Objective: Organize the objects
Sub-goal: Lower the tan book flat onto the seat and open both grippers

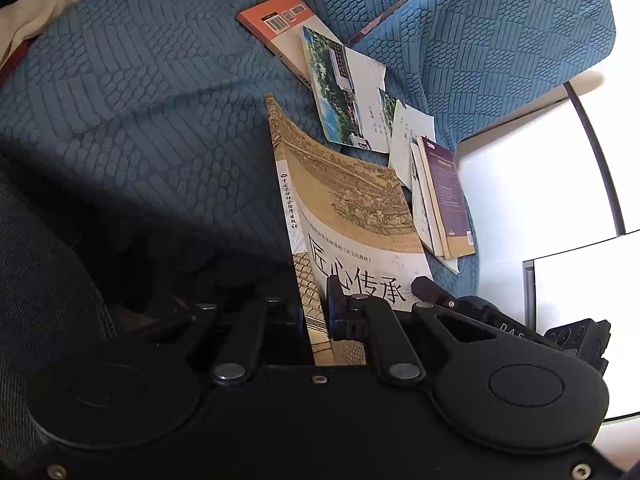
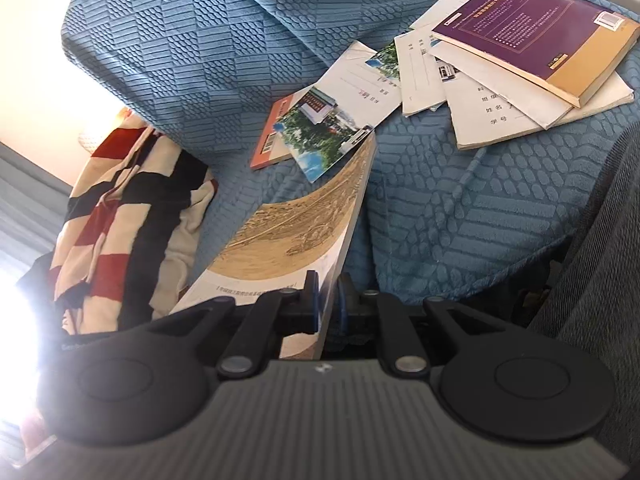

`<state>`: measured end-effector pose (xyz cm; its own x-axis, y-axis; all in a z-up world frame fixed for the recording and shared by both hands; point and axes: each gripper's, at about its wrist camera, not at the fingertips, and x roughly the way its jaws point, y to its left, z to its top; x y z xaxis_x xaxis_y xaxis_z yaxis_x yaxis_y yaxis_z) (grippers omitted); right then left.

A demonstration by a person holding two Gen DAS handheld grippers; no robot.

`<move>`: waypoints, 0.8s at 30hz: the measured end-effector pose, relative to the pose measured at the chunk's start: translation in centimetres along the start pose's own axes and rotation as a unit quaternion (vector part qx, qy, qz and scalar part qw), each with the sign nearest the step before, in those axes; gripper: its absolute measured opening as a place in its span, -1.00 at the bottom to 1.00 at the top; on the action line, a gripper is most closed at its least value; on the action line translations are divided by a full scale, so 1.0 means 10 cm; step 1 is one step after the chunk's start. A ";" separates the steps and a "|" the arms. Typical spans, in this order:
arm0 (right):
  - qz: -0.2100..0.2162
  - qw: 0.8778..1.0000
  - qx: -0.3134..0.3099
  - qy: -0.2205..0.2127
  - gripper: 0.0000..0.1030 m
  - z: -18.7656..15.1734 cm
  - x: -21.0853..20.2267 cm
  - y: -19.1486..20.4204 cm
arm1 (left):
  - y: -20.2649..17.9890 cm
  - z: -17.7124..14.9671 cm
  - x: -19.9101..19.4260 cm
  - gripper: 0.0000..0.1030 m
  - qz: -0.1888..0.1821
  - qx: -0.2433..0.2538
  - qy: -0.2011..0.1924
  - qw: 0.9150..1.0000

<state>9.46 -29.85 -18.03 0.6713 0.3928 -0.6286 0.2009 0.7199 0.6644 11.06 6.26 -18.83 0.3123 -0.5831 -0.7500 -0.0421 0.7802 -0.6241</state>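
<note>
Both grippers pinch the same tan book (image 1: 348,216), each clamped on an edge of it. The left gripper (image 1: 320,312) has its blue pads pressed onto the book near the spine, and the right gripper (image 2: 328,304) squeezes the opposite edge, so the book is held tilted above the blue sofa cover (image 1: 140,92).

Beyond the tan book's far end lies a photo booklet (image 1: 340,80), overlapping an orange book (image 1: 276,20) that lies flat on the cover. To the right of the tan book, a purple book (image 2: 536,32) sits on top of a fan of white papers (image 2: 500,108). A striped red, white and black cloth (image 2: 116,208) lies bunched against the sofa to the left of the tan book; what it is exactly is hard to tell.
</note>
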 end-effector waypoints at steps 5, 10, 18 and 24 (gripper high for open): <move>-0.010 1.000 -0.009 0.002 -0.75 0.04 0.12 -0.02 | -0.05 0.05 0.08 -0.83 0.013 0.019 -0.009 1.000; -0.022 1.000 -0.012 0.002 -0.75 0.08 0.26 -0.04 | -0.09 0.14 0.19 -0.83 0.025 0.031 -0.014 0.999; -0.049 0.999 -0.016 -0.002 -0.75 0.18 0.48 -0.09 | -0.02 0.26 0.47 -0.85 0.031 0.025 0.003 0.999; -0.069 0.997 -0.023 0.016 -0.75 0.14 0.64 -0.13 | 0.16 0.33 0.67 -0.85 0.038 0.012 0.023 0.999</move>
<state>14.53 -29.12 -22.36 0.6160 0.3060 -0.7259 0.2567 0.7932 0.5522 16.19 4.37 -24.11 0.2644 -0.5315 -0.8047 -0.0403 0.8276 -0.5599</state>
